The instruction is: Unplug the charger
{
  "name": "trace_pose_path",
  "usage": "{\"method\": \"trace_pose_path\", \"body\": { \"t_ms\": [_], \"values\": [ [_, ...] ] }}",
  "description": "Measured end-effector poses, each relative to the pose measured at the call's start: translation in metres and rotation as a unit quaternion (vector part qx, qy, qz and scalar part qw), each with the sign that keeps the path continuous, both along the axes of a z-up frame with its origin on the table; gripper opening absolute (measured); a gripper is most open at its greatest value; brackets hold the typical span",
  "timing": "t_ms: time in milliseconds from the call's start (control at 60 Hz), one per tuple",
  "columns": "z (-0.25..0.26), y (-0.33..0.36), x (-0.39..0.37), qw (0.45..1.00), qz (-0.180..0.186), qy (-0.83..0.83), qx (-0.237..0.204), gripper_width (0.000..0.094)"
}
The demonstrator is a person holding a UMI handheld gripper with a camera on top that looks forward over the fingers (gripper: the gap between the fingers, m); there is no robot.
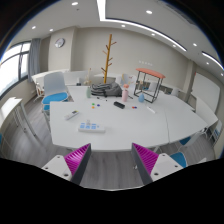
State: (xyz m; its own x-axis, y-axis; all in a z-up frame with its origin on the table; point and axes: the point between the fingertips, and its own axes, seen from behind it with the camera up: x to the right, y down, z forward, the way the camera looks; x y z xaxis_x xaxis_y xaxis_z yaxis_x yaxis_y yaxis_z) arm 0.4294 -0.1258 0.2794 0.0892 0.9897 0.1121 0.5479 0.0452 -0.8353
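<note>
At room's near end, meeting space w/ ceiling downlights, window along one wall, pale walls.
Table: big white table (pixel 165 125), smooth matte top, rounded edge, spreads ahead of the gripper & carries nearly all items.
Coat stand: bare wooden branching pole (pixel 109 60), upright near table's far side.
Rack: small frame w/ red top and thin legs (pixel 150 84), far side of table, beside the pole.
Chairs: blue-seated chair (pixel 55 98) at the window-side edge; another blue seat (pixel 180 158) just beyond the gripper's tip.
Small items: dark flat block (pixel 119 104) mid-table, poss. the charger or adapter, too small to confirm; pale flat pieces (pixel 88 127) nearer the gripper.
Charger: not clearly identifiable; no plug, cord or socket can be made out. Best guess is mid-table, straight ahead & well apart from the gripper; long axis can't be judged.
Gripper: gripper (pixel 112 162) wide apart, magenta pads (pixel 78 160) facing in, nothing held, poised above the near table edge.
Next move (est.): advance forward over the table toward centre.
</note>
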Motion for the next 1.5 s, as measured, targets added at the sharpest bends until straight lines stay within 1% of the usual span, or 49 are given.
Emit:
{"method": "trace_pose_path", "body": {
  "t_ms": [83,100,183,200,283,483,600,700,867,1000,1250,1383,1500],
  "values": [
    [-0.001,-0.011,-0.004,1.000,0.010,0.003,-0.001,0.0854],
    [0.001,-0.024,-0.001,1.000,0.011,0.002,-0.001,0.0853],
    [-0.004,-0.051,-0.002,1.000,0.022,-0.001,-0.004,0.0854],
    [-0.008,-0.046,-0.014,1.000,0.026,-0.002,-0.005,0.0854],
    [-0.012,-0.078,0.000,0.999,0.040,-0.006,-0.010,0.0854],
    [-0.028,-0.141,-0.010,0.998,0.066,-0.006,-0.017,0.0852],
    [-0.045,-0.168,-0.031,0.997,0.072,-0.004,-0.021,0.0852],
    [-0.057,-0.177,-0.053,0.997,0.069,0.004,-0.018,0.0851],
    [-0.089,-0.176,-0.113,0.998,0.055,0.029,-0.020,0.0851],
    [-0.128,-0.168,-0.177,0.998,0.042,0.048,-0.025,0.0851],
    [-0.197,-0.153,-0.286,0.996,0.050,0.073,-0.024,0.0853],
    [-0.231,-0.137,-0.344,0.996,0.041,0.075,-0.026,0.0852],
    [-0.250,-0.129,-0.384,0.996,0.037,0.072,-0.032,0.0851]
  ]
}}
